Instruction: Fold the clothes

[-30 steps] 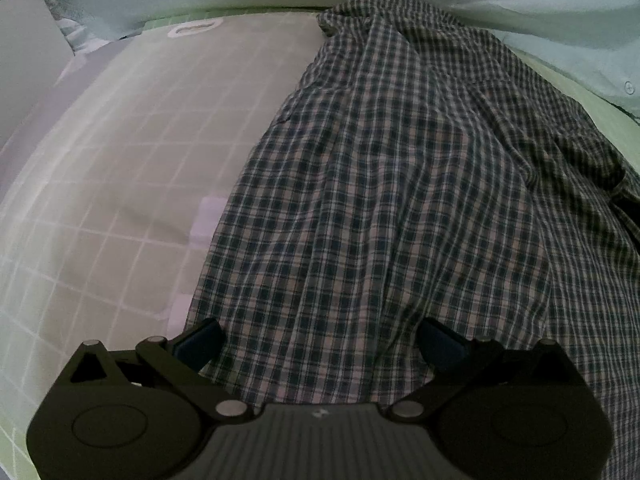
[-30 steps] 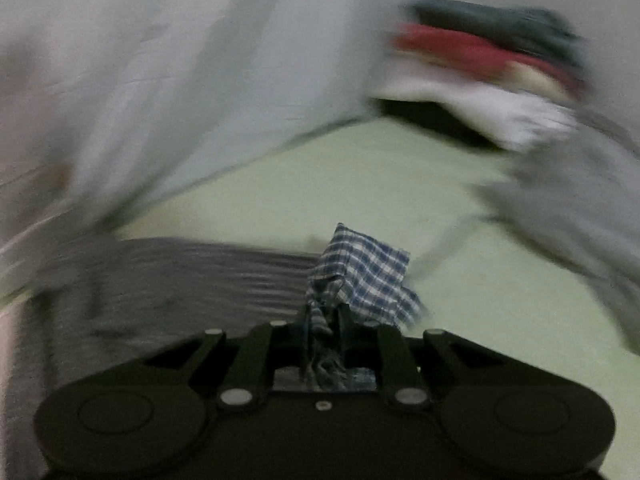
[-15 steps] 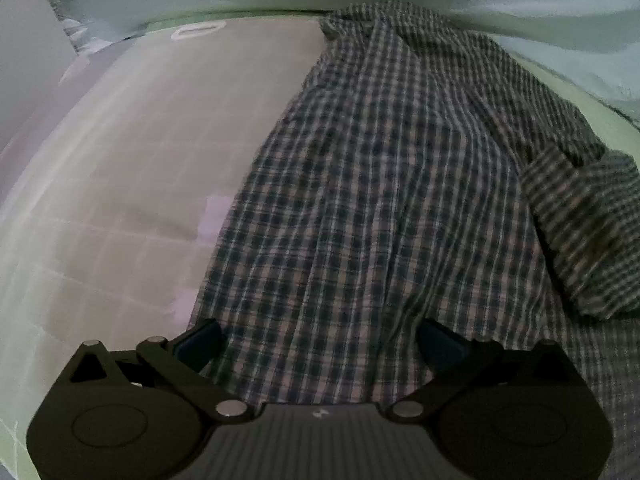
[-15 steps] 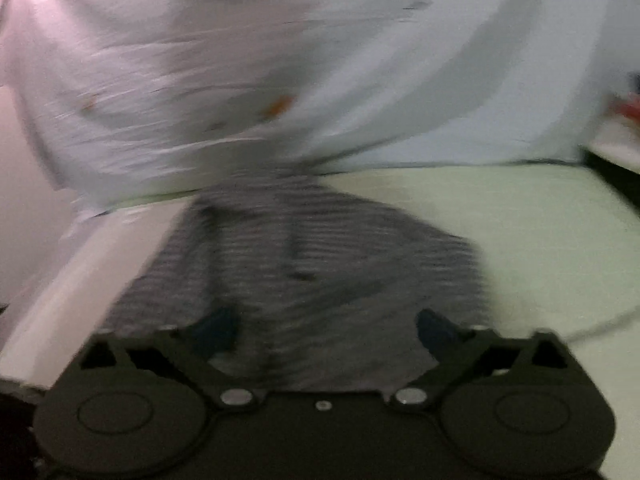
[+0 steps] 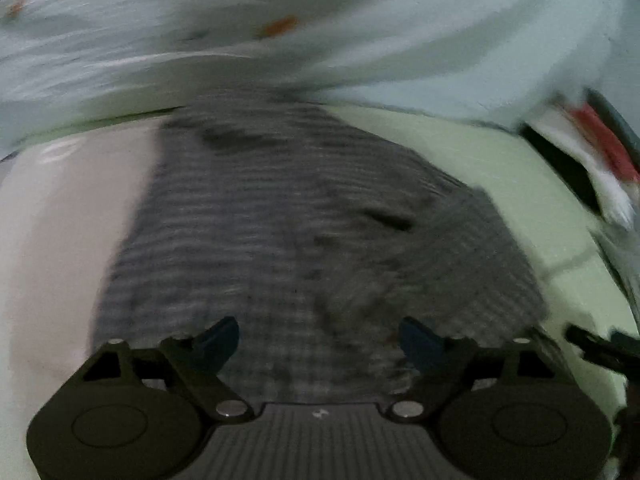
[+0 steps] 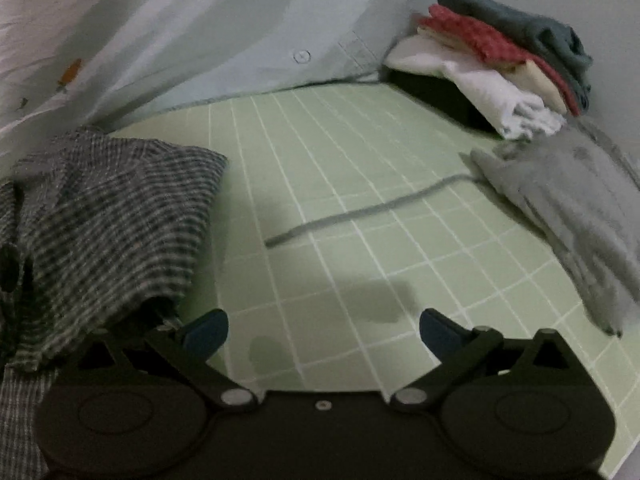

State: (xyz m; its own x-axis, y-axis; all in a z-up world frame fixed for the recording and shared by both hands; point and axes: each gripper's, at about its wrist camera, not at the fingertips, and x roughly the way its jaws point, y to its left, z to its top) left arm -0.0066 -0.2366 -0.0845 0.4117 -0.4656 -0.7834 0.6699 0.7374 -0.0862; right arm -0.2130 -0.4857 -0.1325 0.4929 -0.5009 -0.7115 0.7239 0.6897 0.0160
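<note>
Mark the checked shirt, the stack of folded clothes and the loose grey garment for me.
checked shirt (image 6: 120, 216): right wrist view, on its folded-over top layer.
stack of folded clothes (image 6: 500, 56): right wrist view, on the red layer.
grey garment (image 6: 568, 200): right wrist view, on its crumpled middle.

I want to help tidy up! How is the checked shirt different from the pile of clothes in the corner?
The dark checked shirt lies loose and rumpled; the corner pile of folded clothes is neatly stacked. The shirt is one garment with one pattern; the pile has grey, red, cream and white pieces. Both rest on the green gridded mat.
</note>
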